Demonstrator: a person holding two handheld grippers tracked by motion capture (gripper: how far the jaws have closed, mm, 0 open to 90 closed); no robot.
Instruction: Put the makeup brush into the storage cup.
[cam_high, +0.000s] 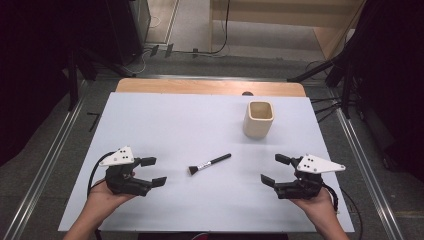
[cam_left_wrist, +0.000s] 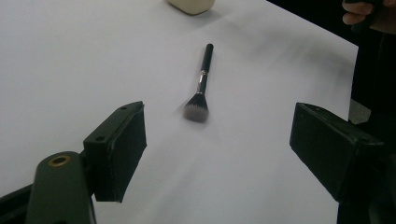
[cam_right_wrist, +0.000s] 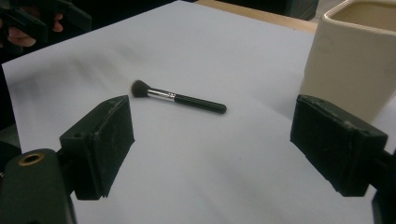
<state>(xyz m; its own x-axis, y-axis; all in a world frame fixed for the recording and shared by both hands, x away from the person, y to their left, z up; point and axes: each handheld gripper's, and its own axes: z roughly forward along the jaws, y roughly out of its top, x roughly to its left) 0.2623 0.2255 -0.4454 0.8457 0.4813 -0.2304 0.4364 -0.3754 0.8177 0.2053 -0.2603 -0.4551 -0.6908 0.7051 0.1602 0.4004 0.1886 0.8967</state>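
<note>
Two grippers rest at the lower frame of the high view, left gripper (cam_high: 153, 171) and right gripper (cam_high: 275, 169), both with jaws spread apart and empty. Between them at centre lies the makeup brush (cam_high: 210, 163) on the white sheet (cam_high: 165, 120), unobstructed. A cream square cup (cam_high: 259, 120) stands upper right, well apart. No legible markings.

A white rectangular sheet (cam_high: 165, 125) covers a light wooden table (cam_high: 210, 86), whose far edge shows beyond it. A black-handled makeup brush with a silver ferrule (cam_high: 209, 164) lies flat on the sheet near its middle, bristles toward the person's left and handle tip slanting away to the right. A cream square-mouthed ceramic cup (cam_high: 259, 119) stands upright on the sheet, farther back and right of the brush, well apart. The left gripper (cam_high: 152, 171) sits left of the brush, the right gripper (cam_high: 275, 170) right of it, both at the near edge.
</note>
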